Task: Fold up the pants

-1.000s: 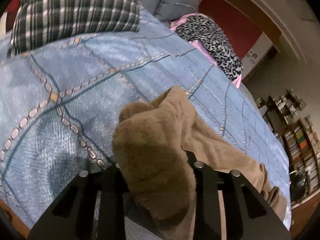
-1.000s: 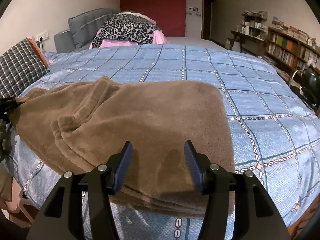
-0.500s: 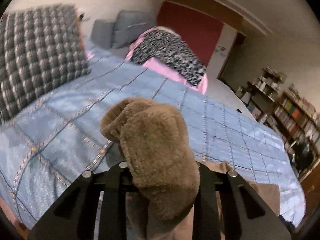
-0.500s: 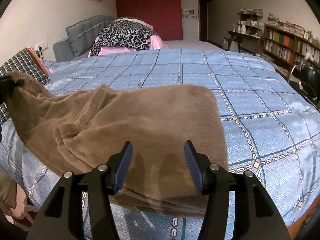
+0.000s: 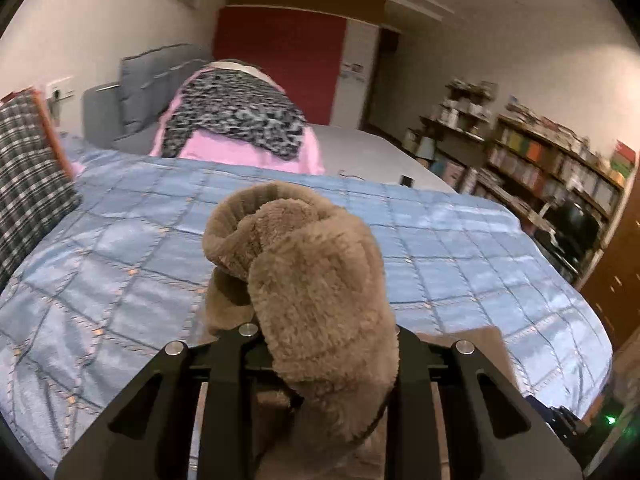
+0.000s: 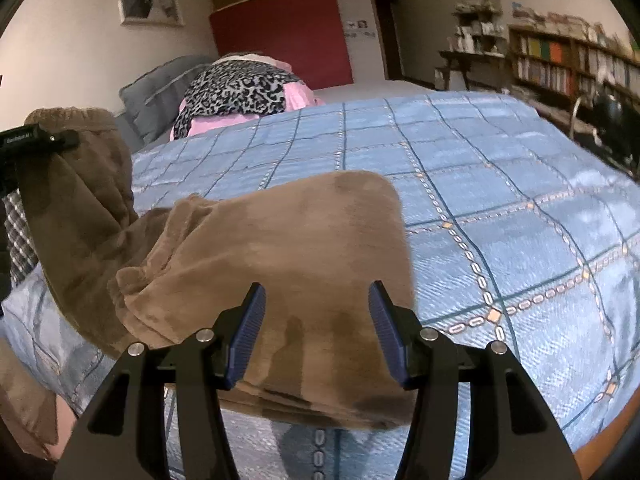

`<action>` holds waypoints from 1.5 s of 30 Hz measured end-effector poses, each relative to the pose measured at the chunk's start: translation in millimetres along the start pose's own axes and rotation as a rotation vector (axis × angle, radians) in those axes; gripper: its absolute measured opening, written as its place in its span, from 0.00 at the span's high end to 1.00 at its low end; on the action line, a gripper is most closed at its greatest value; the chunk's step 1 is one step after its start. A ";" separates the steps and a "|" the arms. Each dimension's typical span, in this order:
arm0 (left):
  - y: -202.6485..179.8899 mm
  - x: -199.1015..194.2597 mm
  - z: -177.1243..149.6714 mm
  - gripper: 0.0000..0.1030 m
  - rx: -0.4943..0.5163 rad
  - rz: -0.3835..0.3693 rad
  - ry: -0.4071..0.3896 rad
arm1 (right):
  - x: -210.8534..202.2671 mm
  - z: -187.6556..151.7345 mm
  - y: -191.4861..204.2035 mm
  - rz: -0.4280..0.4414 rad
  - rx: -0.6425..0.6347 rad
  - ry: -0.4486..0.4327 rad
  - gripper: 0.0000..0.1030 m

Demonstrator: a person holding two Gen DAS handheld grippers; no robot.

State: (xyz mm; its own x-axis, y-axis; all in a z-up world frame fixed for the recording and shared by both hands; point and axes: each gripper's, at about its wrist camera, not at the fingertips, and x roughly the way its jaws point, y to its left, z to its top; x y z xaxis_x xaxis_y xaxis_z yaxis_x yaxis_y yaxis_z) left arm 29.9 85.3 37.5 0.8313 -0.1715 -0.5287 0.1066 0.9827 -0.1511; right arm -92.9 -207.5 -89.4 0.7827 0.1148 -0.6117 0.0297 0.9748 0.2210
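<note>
The brown fleece pants point(image 6: 280, 248) lie on the blue quilted bed point(image 6: 500, 200), near its front edge. My left gripper point(image 5: 320, 344) is shut on one bunched end of the pants point(image 5: 316, 280) and holds it lifted above the bed. That raised end and the left gripper point(image 6: 36, 140) show at the far left of the right wrist view, with the cloth hanging down from it. My right gripper point(image 6: 316, 332) is open and empty, its blue pads point(image 6: 250, 332) just above the flat part of the pants.
A plaid pillow point(image 5: 28, 184) lies at the left. A leopard-print and pink pile point(image 5: 240, 124) and grey cushions point(image 5: 144, 88) sit at the bed's head. Bookshelves point(image 5: 560, 168) and a dark chair point(image 6: 612, 120) stand to the right.
My left gripper has lifted the bunched end of the pants upward and swung toward the right. My right gripper has moved closer over the pants, still open.
</note>
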 end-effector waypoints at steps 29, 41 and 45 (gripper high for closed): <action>-238.2 40.8 -84.9 0.77 0.397 -0.261 0.145 | 0.9 6.9 -91.5 0.077 0.235 -0.018 0.48; -254.5 38.2 -110.2 0.39 0.414 -0.452 0.245 | 2.3 5.1 -107.3 0.056 0.266 -0.005 0.48; -240.7 27.7 -106.6 0.39 0.354 -0.521 0.258 | -0.6 5.5 -113.3 0.036 0.278 -0.013 0.48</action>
State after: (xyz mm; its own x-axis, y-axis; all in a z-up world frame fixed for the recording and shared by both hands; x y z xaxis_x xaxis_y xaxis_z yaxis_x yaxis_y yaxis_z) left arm -31.0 -163.4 -29.8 0.4712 -0.5963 -0.6499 0.6662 0.7235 -0.1808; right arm -93.4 -319.1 -109.9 0.7940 0.1440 -0.5906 0.1701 0.8801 0.4433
